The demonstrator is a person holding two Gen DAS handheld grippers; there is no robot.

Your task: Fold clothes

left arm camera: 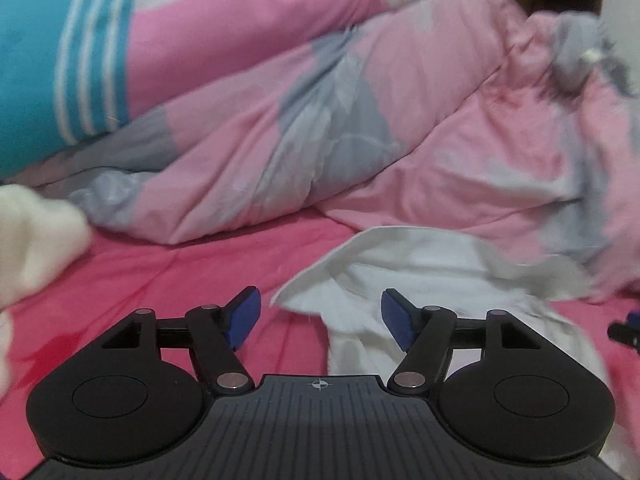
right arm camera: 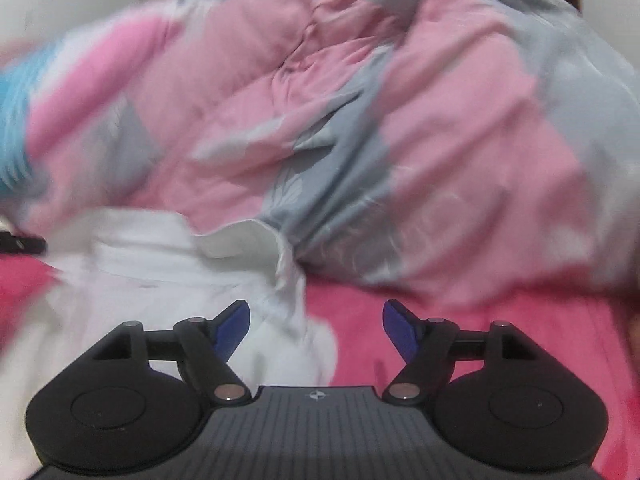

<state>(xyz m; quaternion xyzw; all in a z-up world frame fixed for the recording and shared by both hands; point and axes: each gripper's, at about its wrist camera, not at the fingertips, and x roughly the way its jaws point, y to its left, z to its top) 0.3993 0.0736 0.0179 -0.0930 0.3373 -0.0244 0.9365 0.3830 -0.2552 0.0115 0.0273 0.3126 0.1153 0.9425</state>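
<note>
White collared shirt [left arm camera: 420, 264]: rumpled, collar uppermost, lying lower centre-right of the left view on the pink bedsheet [left arm camera: 180, 280]. Left claw [left arm camera: 320, 320] spread, holding nothing, low over the collar; right claw [right arm camera: 316, 332] likewise spread at the shirt's edge. Advice: pinch single layers at opposite corners, draw flat. Pink-grey duvet [left arm camera: 360, 120] heaped behind.

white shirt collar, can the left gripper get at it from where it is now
Probably yes. The left gripper is open, and the white shirt lies on the pink sheet just ahead, its collar edge between the fingers. Nothing lies over it; the quilt sits behind.
</note>
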